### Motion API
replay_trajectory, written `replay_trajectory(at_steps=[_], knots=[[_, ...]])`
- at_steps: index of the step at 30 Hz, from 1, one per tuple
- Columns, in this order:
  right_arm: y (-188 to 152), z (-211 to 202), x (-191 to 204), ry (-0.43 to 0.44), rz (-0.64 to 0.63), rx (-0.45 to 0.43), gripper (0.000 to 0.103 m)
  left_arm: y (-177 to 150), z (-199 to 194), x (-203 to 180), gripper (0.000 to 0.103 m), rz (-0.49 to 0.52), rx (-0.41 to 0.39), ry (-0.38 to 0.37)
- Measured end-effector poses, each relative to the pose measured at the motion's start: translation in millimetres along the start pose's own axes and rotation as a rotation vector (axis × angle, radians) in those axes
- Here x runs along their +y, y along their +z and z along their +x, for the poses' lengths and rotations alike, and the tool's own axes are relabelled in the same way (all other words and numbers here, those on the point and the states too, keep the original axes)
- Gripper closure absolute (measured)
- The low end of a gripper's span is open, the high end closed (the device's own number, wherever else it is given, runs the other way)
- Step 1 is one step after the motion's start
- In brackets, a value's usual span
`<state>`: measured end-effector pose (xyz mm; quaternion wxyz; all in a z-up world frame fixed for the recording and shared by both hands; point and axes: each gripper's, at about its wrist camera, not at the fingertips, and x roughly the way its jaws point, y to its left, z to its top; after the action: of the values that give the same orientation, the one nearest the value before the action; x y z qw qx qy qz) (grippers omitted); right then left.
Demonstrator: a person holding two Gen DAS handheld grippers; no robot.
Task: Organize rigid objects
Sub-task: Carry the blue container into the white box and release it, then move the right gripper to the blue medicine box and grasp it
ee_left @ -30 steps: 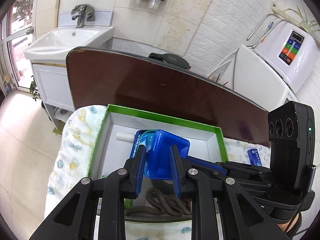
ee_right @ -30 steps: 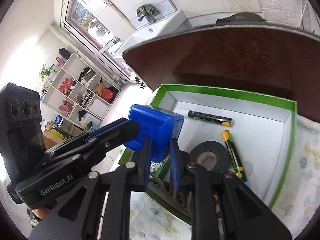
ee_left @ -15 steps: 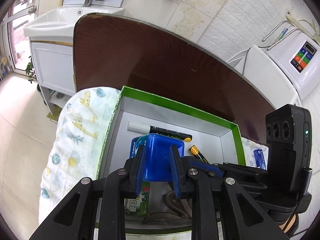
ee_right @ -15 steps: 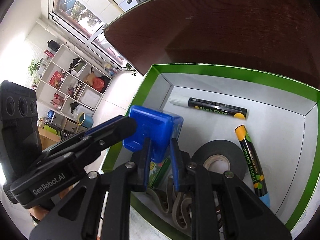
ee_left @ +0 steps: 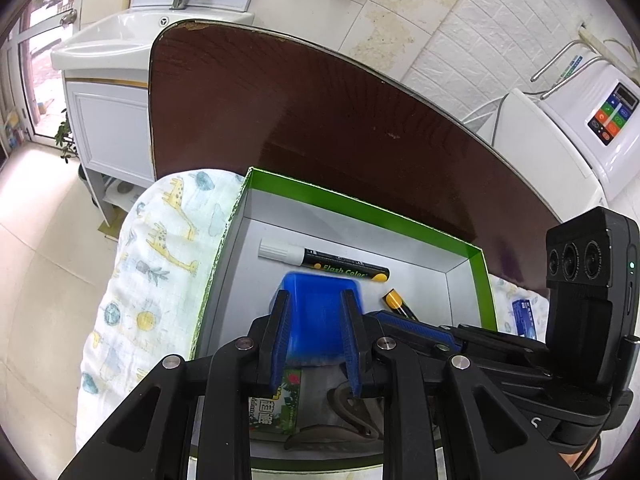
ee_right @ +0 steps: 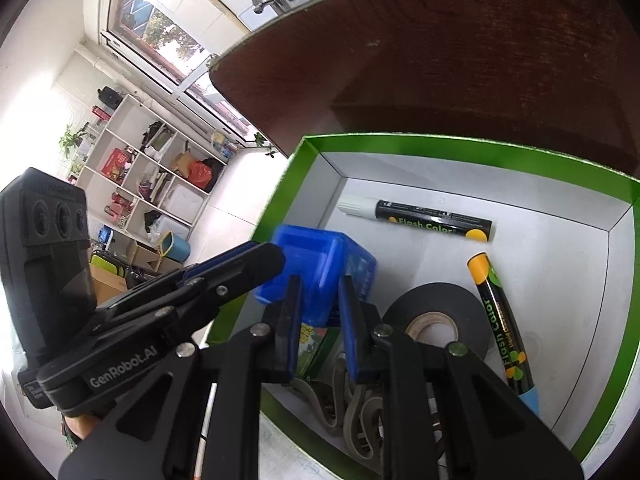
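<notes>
Looking down past the dark brown wooden worktop (ee_left: 360, 128), I see the green-rimmed white cardboard box (ee_left: 360, 210). Over its left part, my left tool (ee_left: 316, 332) and right tool (ee_right: 320, 320) both clamp the small blue plastic box (ee_left: 316, 308).

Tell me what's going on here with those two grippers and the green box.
A person is tidying small items into a green-rimmed box on a cloth-covered surface. Both the left gripper and the right gripper are clamped on one blue plastic container, holding it over the near left part of the box. Already inside lie two Flash Color markers, a roll of black tape, a small green carton and some coiled straps.
</notes>
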<state>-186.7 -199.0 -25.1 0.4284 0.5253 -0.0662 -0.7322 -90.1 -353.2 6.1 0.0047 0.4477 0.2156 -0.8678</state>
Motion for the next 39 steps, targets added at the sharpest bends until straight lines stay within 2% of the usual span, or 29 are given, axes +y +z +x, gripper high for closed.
replay_trajectory(at_steps=[3, 8, 16, 23, 28, 32, 36, 39], knots=[[-1.2, -6.9, 0.0, -0.007, -0.005, -0.013, 0.084, -0.1, -0.1, -2.9, 0.081, -0.001, -0.004, 0.037], [-7.8, -28.7, -10.9, -0.022, 0.006, -0.043, 0.084, -2.7, 0.1, -16.6, 0.081, 0.003, 0.012, 0.025], [-23.4, -86.8, -41.2, -0.064, 0.043, -0.134, 0.084, -11.0, 2.9, -79.4, 0.080, 0.097, 0.025, -0.020], [-54.6, -155.8, -101.8, -0.137, 0.144, -0.222, 0.084, -29.3, 28.6, -160.9, 0.080, 0.211, 0.085, -0.067], [-83.0, -205.3, -158.2, -0.224, 0.247, -0.278, 0.084, -42.4, 52.9, -220.9, 0.080, 0.287, 0.132, -0.088], [-101.6, -234.2, -200.0, -0.334, 0.323, -0.314, 0.084, -53.9, 74.8, -258.2, 0.080, 0.335, 0.175, -0.099], [-114.3, -251.5, -237.9, -0.418, 0.407, -0.331, 0.073, -66.5, 98.8, -287.1, 0.079, 0.375, 0.219, -0.091], [-123.6, -259.2, -259.3, -0.421, 0.450, -0.333, 0.073, -72.0, 116.8, -304.7, 0.079, 0.401, 0.240, -0.081]])
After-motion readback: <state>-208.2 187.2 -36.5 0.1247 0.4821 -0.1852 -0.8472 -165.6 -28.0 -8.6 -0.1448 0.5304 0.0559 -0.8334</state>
